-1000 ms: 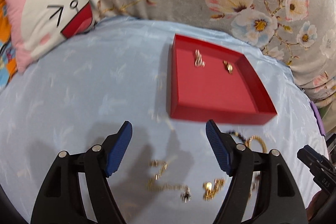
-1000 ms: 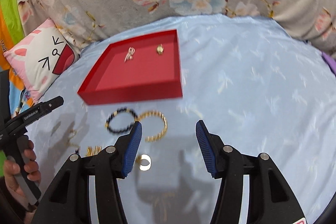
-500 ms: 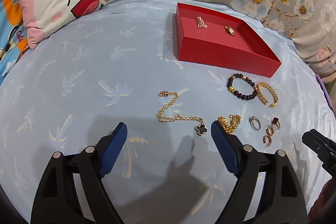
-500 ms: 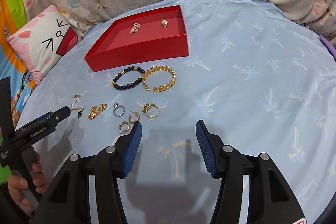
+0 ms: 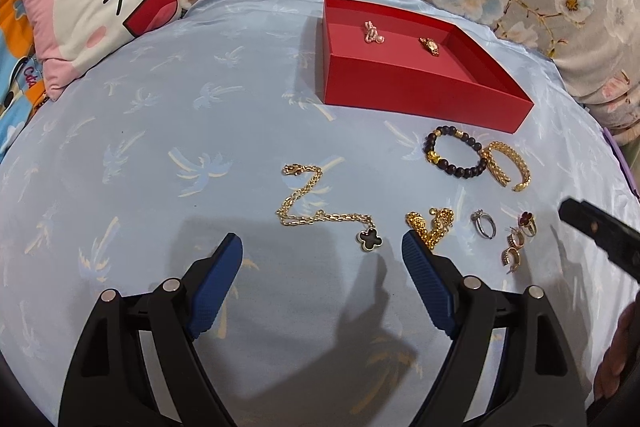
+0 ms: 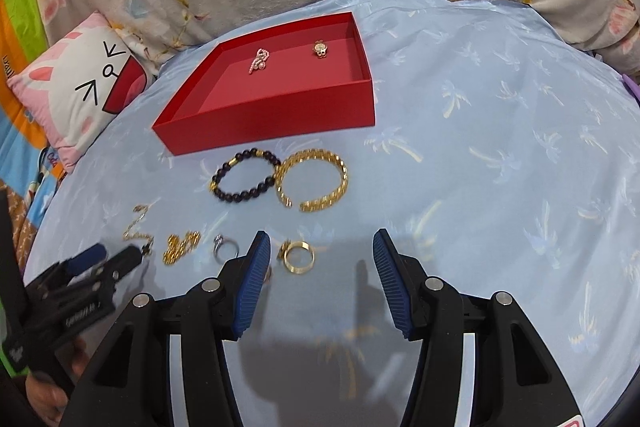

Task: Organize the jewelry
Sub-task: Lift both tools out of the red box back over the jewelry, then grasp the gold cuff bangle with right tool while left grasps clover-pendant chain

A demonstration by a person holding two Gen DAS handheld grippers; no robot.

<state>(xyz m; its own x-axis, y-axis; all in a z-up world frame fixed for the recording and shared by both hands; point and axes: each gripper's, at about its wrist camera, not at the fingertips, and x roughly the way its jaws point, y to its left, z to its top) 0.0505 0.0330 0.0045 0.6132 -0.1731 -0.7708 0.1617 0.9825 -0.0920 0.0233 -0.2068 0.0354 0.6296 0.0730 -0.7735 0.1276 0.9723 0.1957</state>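
We note a pale blue sheet (image 5: 160, 147) bearing the red tray (image 6: 280, 115), which holds two small pieces at its far end. Near the tray's front wall lie a dark bead bracelet (image 6: 244, 179) touching a gold bangle (image 6: 314, 181). Nearer us: a gold chain with black clover pendant (image 5: 320, 215), then rings (image 5: 486, 225). Left gripper (image 5: 322, 259) and right gripper (image 6: 320, 259): jaws wide apart, both empty.

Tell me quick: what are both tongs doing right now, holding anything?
Left tongs: open, empty, above the gold chain with the black clover pendant.
Right tongs: open, empty, just behind the gold ring.
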